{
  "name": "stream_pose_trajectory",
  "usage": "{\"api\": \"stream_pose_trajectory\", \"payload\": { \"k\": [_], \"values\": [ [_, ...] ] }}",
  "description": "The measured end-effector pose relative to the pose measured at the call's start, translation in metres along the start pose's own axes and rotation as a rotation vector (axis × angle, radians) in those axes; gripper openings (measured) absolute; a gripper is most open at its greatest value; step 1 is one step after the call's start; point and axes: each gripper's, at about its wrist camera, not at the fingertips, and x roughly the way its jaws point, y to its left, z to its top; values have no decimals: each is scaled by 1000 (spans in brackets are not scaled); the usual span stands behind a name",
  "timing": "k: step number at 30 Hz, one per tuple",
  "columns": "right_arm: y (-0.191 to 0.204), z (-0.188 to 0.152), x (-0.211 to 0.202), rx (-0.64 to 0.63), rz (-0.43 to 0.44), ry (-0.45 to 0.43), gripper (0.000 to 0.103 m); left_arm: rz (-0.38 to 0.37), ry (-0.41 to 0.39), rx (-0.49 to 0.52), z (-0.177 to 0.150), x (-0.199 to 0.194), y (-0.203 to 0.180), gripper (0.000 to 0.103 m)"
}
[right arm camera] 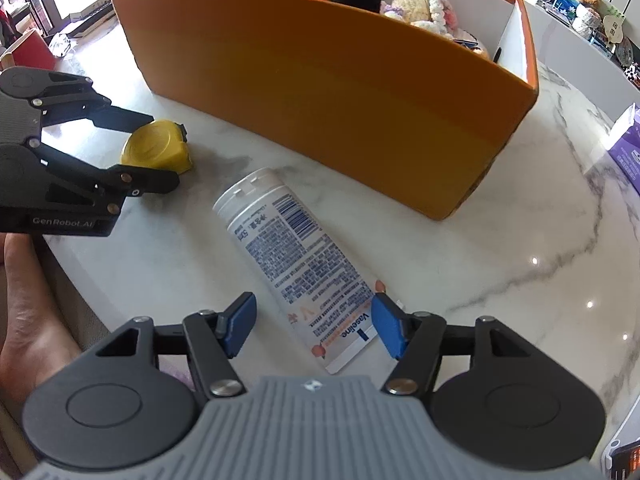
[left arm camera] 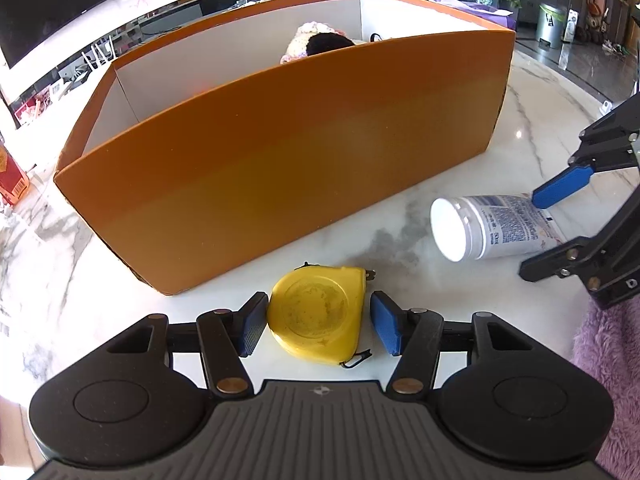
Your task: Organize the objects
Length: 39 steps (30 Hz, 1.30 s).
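Note:
A yellow tape measure (left arm camera: 316, 316) (right arm camera: 156, 148) lies flat on the marble table (left arm camera: 80, 300) just in front of the orange box (left arm camera: 280, 152) (right arm camera: 340, 92). My left gripper (left arm camera: 319, 304) (right arm camera: 160, 152) straddles it, open: the left pad touches its edge and the right pad stands a little off. A white Vaseline tube (right arm camera: 292, 248) (left arm camera: 492, 228) lies on its side, cap end toward the box. My right gripper (right arm camera: 314, 304) (left arm camera: 540, 232) is open over its crimped end, with the tube between the fingers and a gap at the left pad.
The box holds crochet plush toys (left arm camera: 316, 42) (right arm camera: 420, 8) at one end. A red carton (left arm camera: 12, 176) stands at the table's left edge and a purple pack (right arm camera: 628, 152) at the right. A fluffy purple sleeve (left arm camera: 612, 360) and a bare arm (right arm camera: 24, 300) are close by.

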Motion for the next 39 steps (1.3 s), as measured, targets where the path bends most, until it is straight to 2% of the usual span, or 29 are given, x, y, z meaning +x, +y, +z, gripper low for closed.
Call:
{"api": "stream_pose_trajectory", "payload": {
  "k": [4, 7, 11, 13, 16, 17, 18, 20, 26, 30, 32, 34, 35, 39],
  "values": [
    [-1, 3, 0, 8, -12, -24, 58, -9, 0, -16, -3, -2, 4, 65],
    [2, 0, -5, -7, -16, -36, 43, -21, 0, -28, -4, -4, 7, 60],
    [-3, -3, -13, 34, 5, -51, 0, -24, 0, -23, -5, -6, 9, 60],
    [-10, -5, -14, 81, 19, -50, 0, -25, -4, -25, -6, -7, 10, 60],
    [-12, -4, -28, 87, 48, -108, 1, -26, -9, -30, -9, -8, 11, 60],
    [-10, -1, -30, 65, 45, -117, 9, -27, -9, -30, -9, -9, 12, 60],
    [-6, 9, -30, 35, 38, -122, 30, -28, -7, -31, -7, -9, 11, 60],
    [4, 17, -23, -22, 6, -136, 50, -31, -6, -31, -5, -7, 9, 60],
    [9, 36, 5, -94, -2, -87, 55, -51, -10, -55, -2, -3, 8, 60],
    [9, 35, 14, -95, 11, -79, 67, -69, -14, -73, -3, -2, 12, 59],
    [13, 34, 18, -112, -2, -74, 69, -69, -15, -76, -1, -2, 12, 58],
    [15, 35, 20, -110, -1, -70, 62, -68, -16, -73, -1, -3, 11, 58],
    [13, 36, 20, -92, 25, -65, 53, -68, -17, -74, -1, -3, 11, 58],
    [15, 35, 18, -94, 13, -58, 51, -70, -19, -74, -2, -4, 11, 58]
  ]
}}
